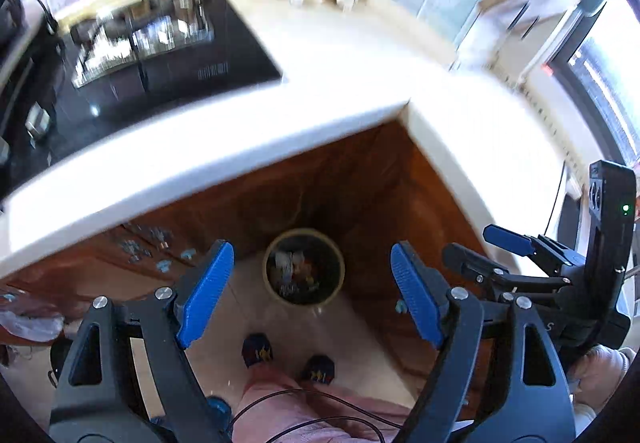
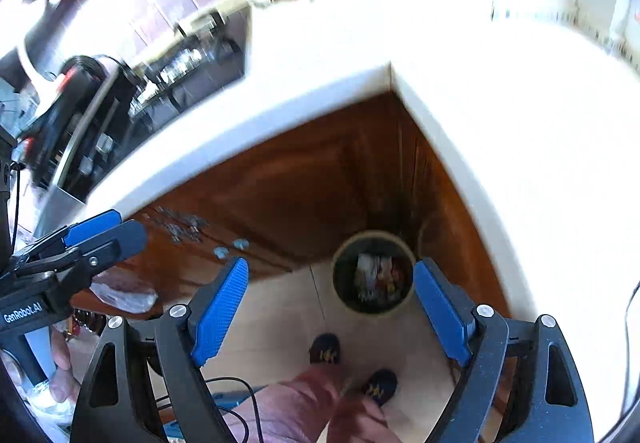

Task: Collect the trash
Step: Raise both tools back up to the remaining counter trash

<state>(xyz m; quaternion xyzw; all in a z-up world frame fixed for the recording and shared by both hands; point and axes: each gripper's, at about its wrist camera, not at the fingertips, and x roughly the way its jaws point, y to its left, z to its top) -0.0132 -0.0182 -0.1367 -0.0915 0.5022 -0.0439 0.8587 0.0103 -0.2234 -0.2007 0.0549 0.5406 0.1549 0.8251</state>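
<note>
The trash bin (image 1: pixel 304 267) stands on the floor (image 1: pixel 224 327) in the inner corner below the L-shaped counter (image 1: pixel 360 83).

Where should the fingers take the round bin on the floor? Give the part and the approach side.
Grip the bin's rim, coming from straight above: the bin stands upright in the cabinet corner with its mouth open upward, so one finger goes inside the wall and one outside. Take the rim's floor-facing side; the wooden cabinet fronts crowd the far side. The trash inside looks low enough, probably.

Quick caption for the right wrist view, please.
Right gripper open and empty above the round bin of trash in the corner beneath the white counter.
</note>
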